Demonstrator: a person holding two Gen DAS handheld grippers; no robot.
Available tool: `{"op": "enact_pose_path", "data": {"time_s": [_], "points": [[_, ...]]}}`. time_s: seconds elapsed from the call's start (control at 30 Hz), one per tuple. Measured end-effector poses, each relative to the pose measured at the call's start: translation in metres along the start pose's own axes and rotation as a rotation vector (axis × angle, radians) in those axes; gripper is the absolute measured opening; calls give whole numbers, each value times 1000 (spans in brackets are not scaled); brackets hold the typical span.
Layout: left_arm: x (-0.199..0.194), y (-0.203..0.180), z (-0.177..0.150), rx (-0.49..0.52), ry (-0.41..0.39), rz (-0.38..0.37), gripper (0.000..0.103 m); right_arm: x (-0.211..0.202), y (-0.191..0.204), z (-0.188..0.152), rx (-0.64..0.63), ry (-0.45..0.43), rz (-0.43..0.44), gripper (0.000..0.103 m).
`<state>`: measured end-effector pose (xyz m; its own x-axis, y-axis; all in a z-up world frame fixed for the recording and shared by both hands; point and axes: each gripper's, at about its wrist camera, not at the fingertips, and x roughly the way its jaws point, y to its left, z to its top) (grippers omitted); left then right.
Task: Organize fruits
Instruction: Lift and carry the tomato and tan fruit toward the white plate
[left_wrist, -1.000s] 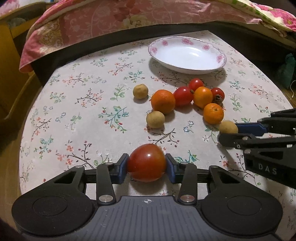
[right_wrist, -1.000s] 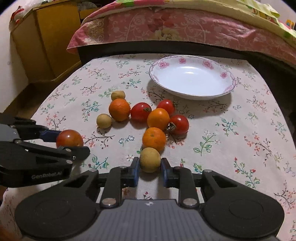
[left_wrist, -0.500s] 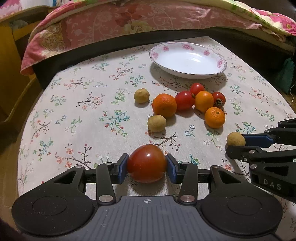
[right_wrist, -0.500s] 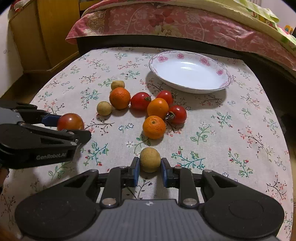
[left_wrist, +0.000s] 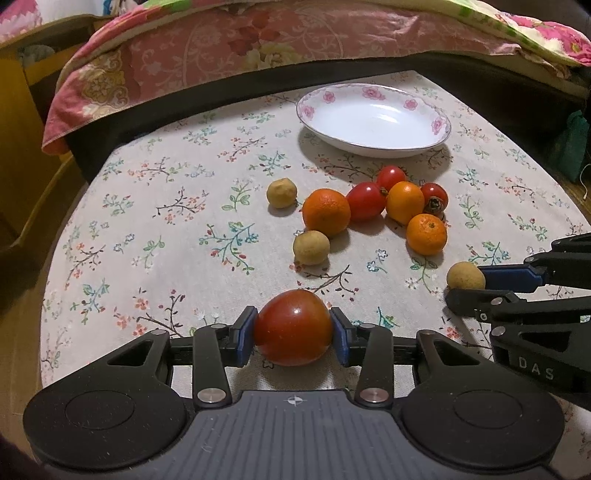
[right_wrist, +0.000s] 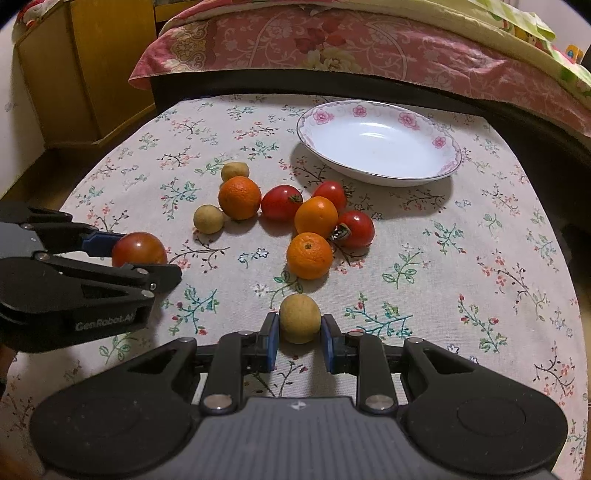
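Ahead of both tongs on the counter (left_wrist: 147, 206) sits the plate (right_wrist: 448, 168), nearer them the loose fruit cluster (right_wrist: 295, 214), while left tongs (left_wrist: 293, 332) clamp a tomato (left_wrist: 293, 326) and right tongs (right_wrist: 299, 332) pinch a longan (right_wrist: 299, 318).

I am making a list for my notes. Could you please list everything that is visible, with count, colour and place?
tomatoes: four, red; three in the central cluster, one in the left gripper
oranges: three, orange, central cluster
small round fruits: three, yellowish tan; two left of the cluster, one in the right gripper
plate: one, white with pink flowers, far side, holds nothing
tablecloth: one, floral, covers table
quilt: pink, behind table
left gripper: shut on tomato
right gripper: shut on small fruit
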<state>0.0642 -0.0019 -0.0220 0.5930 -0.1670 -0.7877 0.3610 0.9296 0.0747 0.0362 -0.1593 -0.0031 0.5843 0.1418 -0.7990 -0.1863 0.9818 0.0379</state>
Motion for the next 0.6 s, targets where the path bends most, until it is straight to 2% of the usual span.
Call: {"op": "enact_pose_path", "data": {"time_s": [0.47, 0.6], "points": [[-16, -5, 7, 3, -37, -20, 50, -11, 0, 3, 12, -11, -22, 24], [-25, -4, 19, -28, -54, -63, 50, -25, -7, 10, 22, -31, -54, 24]]}}
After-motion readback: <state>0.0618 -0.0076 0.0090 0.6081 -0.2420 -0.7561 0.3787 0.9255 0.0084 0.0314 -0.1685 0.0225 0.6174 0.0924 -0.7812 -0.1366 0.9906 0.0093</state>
